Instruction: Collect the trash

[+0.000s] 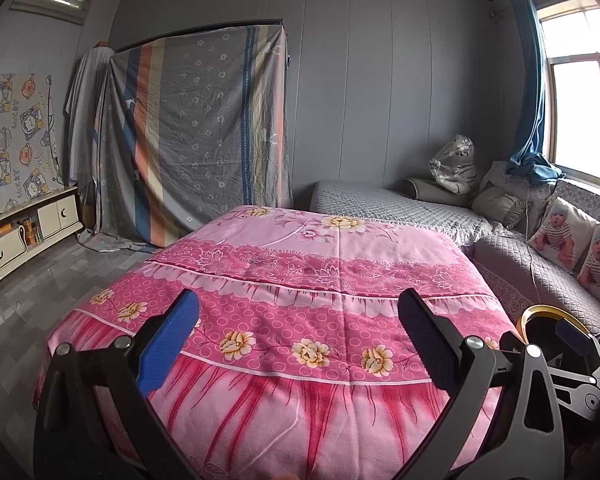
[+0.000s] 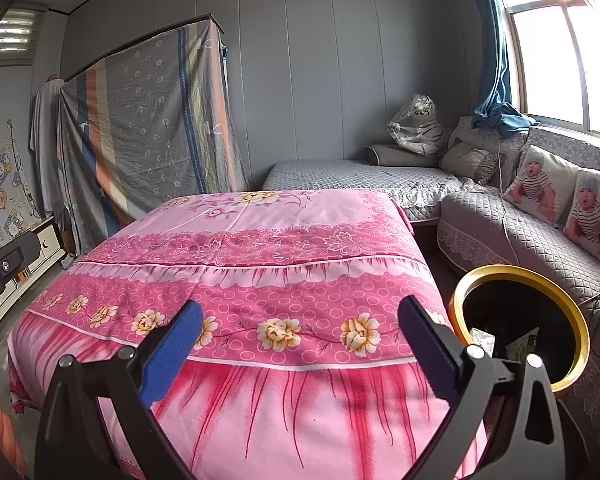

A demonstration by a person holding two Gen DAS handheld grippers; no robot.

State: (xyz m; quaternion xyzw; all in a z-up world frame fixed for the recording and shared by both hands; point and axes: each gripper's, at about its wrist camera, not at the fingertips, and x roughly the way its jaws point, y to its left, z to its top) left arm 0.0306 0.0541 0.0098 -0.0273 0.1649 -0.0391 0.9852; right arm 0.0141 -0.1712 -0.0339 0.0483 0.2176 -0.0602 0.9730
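Both grippers hung over the near edge of the pink-covered table [image 2: 260, 248]. Left gripper [image 1: 298, 336] spread wide, nothing between its fingers; right gripper [image 2: 300, 340] likewise. The gold-rimmed bin [image 2: 576, 312], with scraps inside, stood just beside the table's right edge, in the narrow gap before the grey sofa [image 2: 512, 236]. Open floor [image 1: 40, 280] lay left.

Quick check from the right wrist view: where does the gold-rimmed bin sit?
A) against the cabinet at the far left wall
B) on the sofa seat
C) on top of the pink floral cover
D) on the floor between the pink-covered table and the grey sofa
D: the gold-rimmed bin stands low in the gap beside the pink floral cover, in front of the grey sofa, with scraps inside.
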